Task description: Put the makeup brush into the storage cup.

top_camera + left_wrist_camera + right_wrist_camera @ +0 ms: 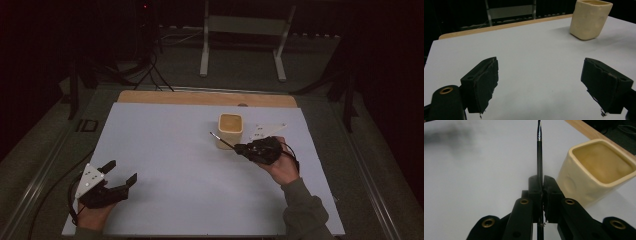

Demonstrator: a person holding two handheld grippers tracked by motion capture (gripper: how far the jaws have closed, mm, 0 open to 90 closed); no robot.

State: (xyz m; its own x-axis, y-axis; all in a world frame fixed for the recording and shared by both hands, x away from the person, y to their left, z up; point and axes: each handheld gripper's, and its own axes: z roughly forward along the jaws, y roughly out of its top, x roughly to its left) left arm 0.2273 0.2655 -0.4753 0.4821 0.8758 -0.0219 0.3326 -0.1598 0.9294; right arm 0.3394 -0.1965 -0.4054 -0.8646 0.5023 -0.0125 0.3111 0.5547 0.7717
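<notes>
A cream square cup [230,128] stands upright on the white table sheet [175,160], right of centre; it looks empty inside [599,161] and also stands far off in the left gripper view [589,18]. My right gripper [239,148] sits just beside the cup's near side, shut on a thin black pen [220,139] whose tip [539,130] points away past the jaws. My left gripper [121,172] rests near the table's front left corner, open, with nothing between its pads [482,82].
A wooden strip [207,98] runs along the table's far edge. Beyond it stand a white metal frame [245,37] and dark cables on the floor. Bare sheet spreads between the two grippers.
</notes>
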